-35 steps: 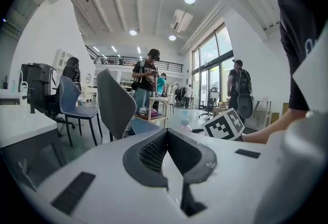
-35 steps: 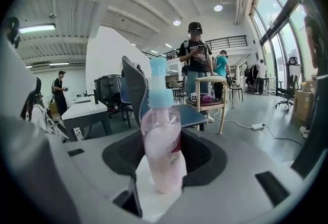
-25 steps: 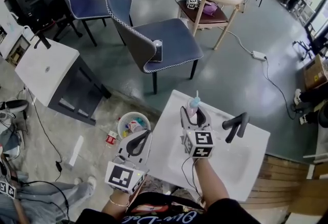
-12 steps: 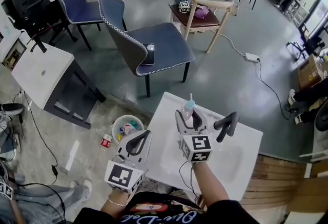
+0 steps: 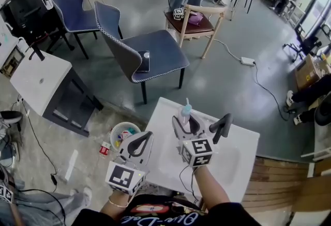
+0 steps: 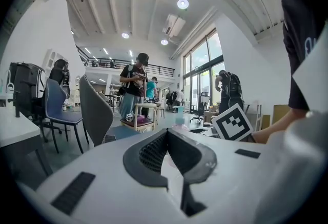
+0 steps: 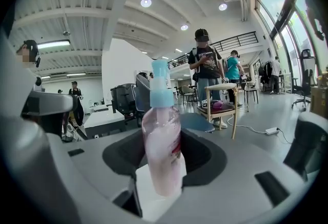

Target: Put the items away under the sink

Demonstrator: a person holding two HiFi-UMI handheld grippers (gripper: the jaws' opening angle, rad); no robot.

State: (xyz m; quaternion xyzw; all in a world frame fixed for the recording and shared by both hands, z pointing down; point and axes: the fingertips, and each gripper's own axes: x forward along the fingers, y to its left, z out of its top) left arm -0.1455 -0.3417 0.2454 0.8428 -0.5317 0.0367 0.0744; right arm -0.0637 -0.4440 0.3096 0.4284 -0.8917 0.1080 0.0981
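Observation:
A pink bottle (image 5: 185,111) with a pale blue spray top stands upright between the jaws of my right gripper (image 5: 186,119), over the far edge of the white sink top (image 5: 235,165). The right gripper view shows the same bottle (image 7: 163,141) clamped in the right gripper (image 7: 164,159). My left gripper (image 5: 141,143) hangs left of the sink, above the floor, with its jaws together and nothing in them. In the left gripper view the dark pads (image 6: 154,151) of the left gripper (image 6: 167,135) meet at the tip.
A black faucet (image 5: 220,126) rises beside the right gripper. On the floor to the left stand a round tub (image 5: 122,134) with several items and a red can (image 5: 104,149). Farther off are a blue-grey chair (image 5: 152,54), a wooden chair (image 5: 192,17), a white table (image 5: 37,79) and people standing.
Both grippers have risen a little, the bottle still in the right one. The head view has swung, so the sink, tub and chairs have slid left in the picture.

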